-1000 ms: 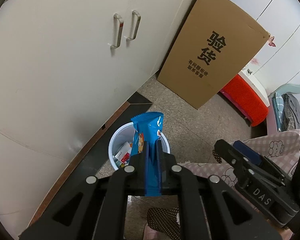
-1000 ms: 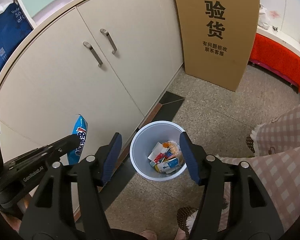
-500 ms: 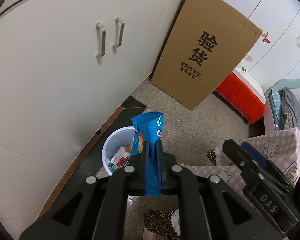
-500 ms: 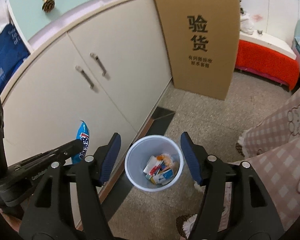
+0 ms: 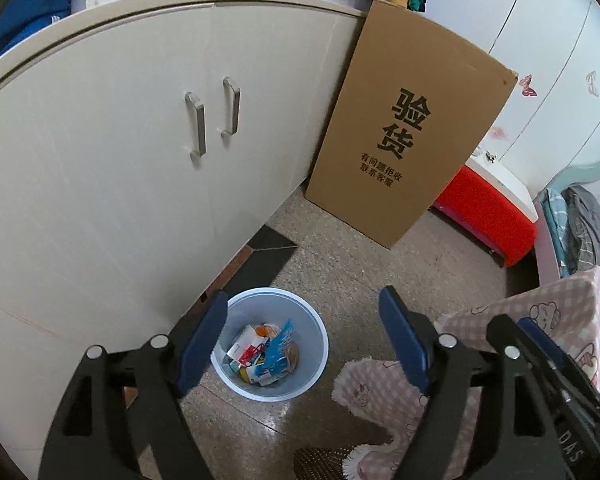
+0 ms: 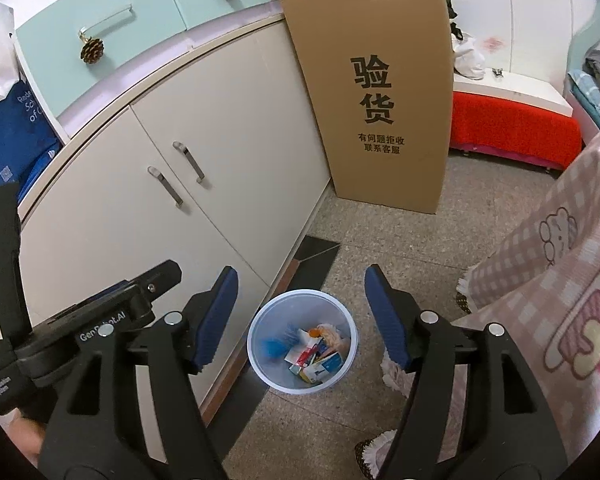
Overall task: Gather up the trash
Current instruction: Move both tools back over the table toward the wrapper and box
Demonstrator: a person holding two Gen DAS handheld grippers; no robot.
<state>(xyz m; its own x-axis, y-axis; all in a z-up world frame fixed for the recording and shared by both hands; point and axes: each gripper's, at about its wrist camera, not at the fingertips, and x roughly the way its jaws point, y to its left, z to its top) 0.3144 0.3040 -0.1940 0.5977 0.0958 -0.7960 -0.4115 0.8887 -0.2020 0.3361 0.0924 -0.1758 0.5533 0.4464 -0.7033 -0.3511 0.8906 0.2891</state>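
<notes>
A pale blue trash bin [image 5: 314, 324] stands on the floor by the white cabinet; it also shows in the right wrist view [image 6: 260, 322]. The blue snack wrapper [image 5: 280, 342] lies inside it on other packaging, and appears blurred in the right wrist view [image 6: 274, 344]. My left gripper [image 5: 304, 340] is open and empty, high above the bin. My right gripper [image 6: 302, 312] is open and empty, also above the bin. The left gripper's body [image 6: 100, 316] shows at the left of the right wrist view.
A white two-door cabinet [image 5: 140, 168] runs along the left. A tall cardboard box [image 5: 408, 128] leans against its far end. A red-covered bench [image 5: 488, 216] stands behind. A pink checked cloth [image 6: 560, 280] hangs at the right, over slippers [image 5: 328, 460] on the floor.
My left gripper opened and let go of the blue wrapper, which dropped into the bin. Both grippers rose, so the bin looks smaller.
</notes>
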